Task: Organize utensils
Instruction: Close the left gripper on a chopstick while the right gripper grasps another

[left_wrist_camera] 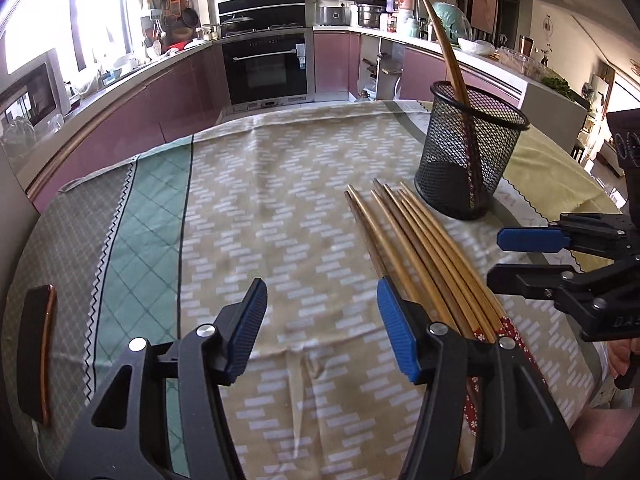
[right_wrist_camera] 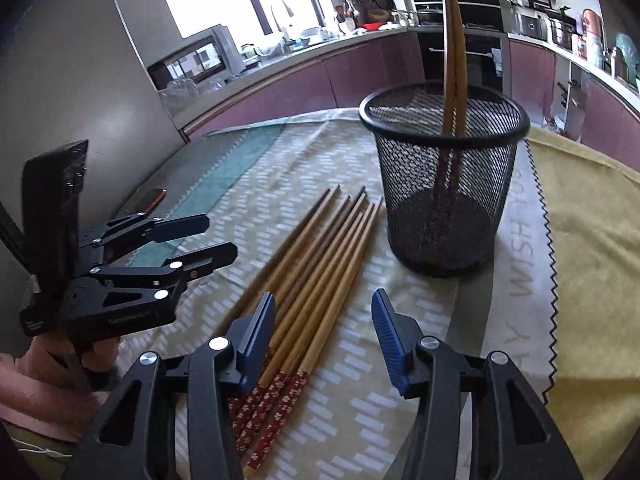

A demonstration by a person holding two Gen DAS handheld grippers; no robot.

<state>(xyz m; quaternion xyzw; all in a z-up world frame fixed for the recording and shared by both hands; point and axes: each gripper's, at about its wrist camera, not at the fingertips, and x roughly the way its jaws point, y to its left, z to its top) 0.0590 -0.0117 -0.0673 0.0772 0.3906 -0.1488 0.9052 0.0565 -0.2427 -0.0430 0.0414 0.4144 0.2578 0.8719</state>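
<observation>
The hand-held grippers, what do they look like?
Each hand-held gripper, left and right, has black angular plastic arms, silver rivets and two ribbed blue finger pads. Small white lettering marks the bodies. A pink sleeve covers the left wrist.

The bench (left_wrist_camera: 280, 208) was covered by a tan patterned cloth (left_wrist_camera: 260, 240) with a green and grey band along one side and a yellow, zigzag-edged cloth (right_wrist_camera: 592, 216) on the other. A bundle of chopsticks (right_wrist_camera: 320, 264) lay flat on it, tips just beside a black mesh cup (right_wrist_camera: 440, 200). A dark phone (left_wrist_camera: 38, 352) lay well apart near the edge.
</observation>
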